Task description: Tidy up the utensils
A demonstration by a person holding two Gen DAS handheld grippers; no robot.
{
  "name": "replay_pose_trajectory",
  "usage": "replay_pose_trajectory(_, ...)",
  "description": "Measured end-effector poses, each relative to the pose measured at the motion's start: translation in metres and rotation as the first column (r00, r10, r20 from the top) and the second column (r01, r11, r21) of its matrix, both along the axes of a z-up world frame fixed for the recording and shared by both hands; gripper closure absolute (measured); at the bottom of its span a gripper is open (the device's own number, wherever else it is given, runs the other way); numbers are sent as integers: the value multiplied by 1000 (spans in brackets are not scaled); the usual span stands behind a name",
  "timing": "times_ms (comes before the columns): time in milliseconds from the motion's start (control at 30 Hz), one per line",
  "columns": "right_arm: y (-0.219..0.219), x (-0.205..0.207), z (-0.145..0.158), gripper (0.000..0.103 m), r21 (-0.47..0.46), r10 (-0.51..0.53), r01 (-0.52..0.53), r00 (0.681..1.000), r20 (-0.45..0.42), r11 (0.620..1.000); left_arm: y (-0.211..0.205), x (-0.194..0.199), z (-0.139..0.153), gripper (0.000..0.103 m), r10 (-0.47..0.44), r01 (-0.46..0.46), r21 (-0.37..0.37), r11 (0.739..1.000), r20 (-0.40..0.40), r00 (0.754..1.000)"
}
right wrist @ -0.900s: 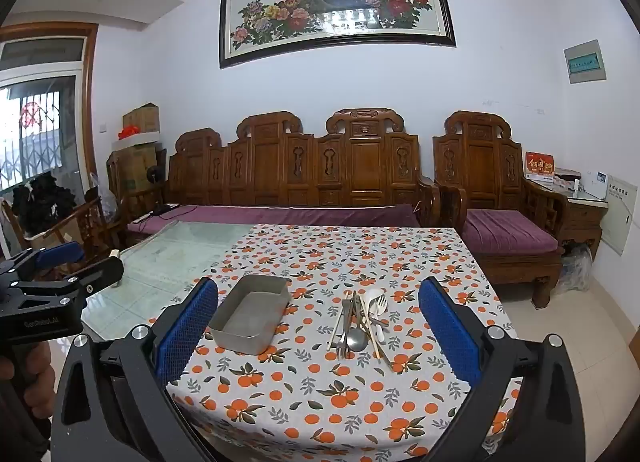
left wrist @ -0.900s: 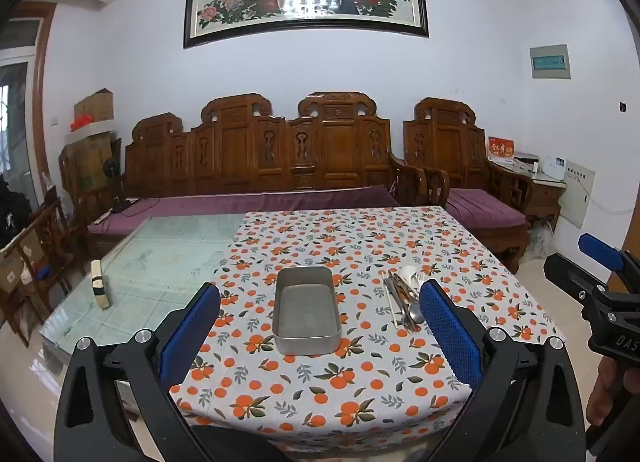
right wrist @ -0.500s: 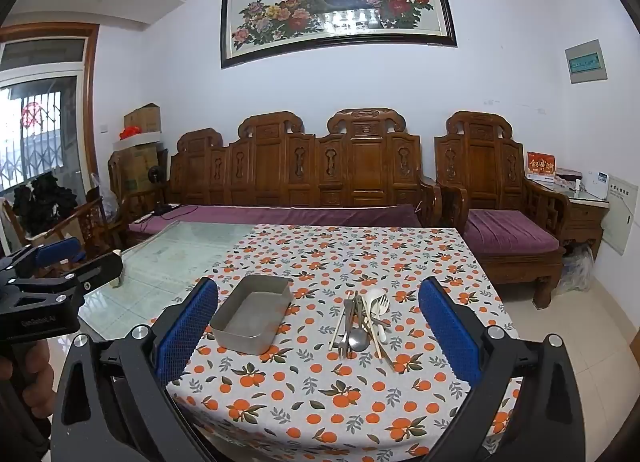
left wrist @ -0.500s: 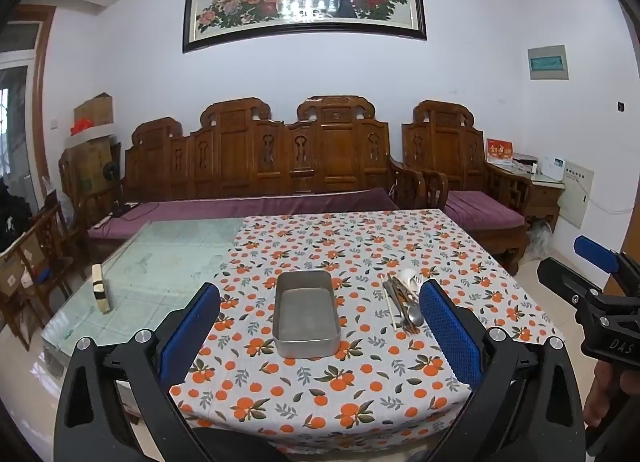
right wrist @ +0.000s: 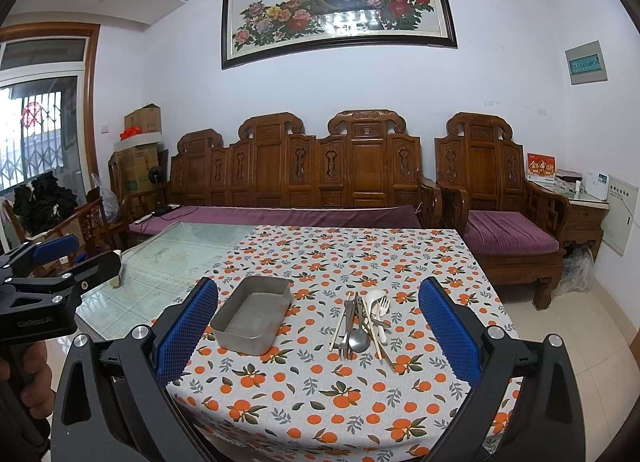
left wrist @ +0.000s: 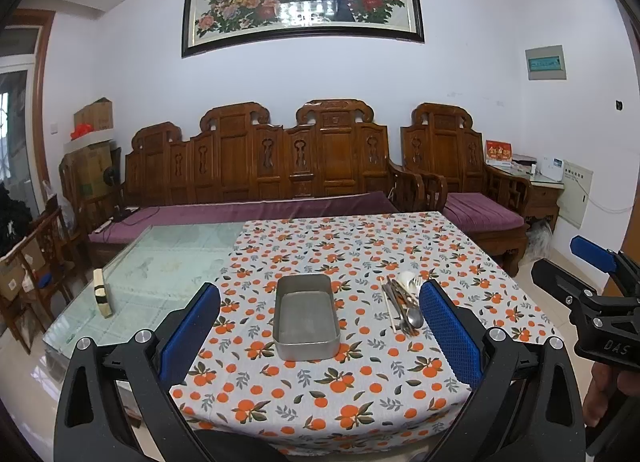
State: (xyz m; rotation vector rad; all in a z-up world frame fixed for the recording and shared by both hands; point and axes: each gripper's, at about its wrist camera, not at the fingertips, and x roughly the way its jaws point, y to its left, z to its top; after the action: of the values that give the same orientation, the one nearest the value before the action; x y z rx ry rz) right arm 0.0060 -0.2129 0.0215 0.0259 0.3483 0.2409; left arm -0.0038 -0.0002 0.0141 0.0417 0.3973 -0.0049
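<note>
An empty metal tray [left wrist: 306,316] [right wrist: 254,314] sits on the orange-patterned tablecloth [left wrist: 320,378]. Right of it lies a pile of utensils [left wrist: 402,304] [right wrist: 364,324]: metal spoon, forks, chopsticks and white plastic pieces. My left gripper [left wrist: 320,330] is open and empty, held in front of the table's near edge, facing the tray. My right gripper [right wrist: 318,328] is open and empty, also short of the near edge, facing the gap between tray and utensils. Each gripper shows at the edge of the other's view.
The cloth covers the right part of a glass-topped table [left wrist: 160,270]. A small block [left wrist: 102,294] stands on the glass at the left. A carved wooden sofa [left wrist: 260,182] and armchair [left wrist: 472,198] stand behind the table.
Both grippers have shifted slightly; the table scene sits a little lower in the left view. Nothing on the table moved.
</note>
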Motion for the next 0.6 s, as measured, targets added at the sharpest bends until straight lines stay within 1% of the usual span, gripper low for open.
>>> replay_pose_trajectory(600,1,-1,1,2,0,0,0,1000,2,1000,-1,-3,3,6,-2,2,5,1000,13,1000)
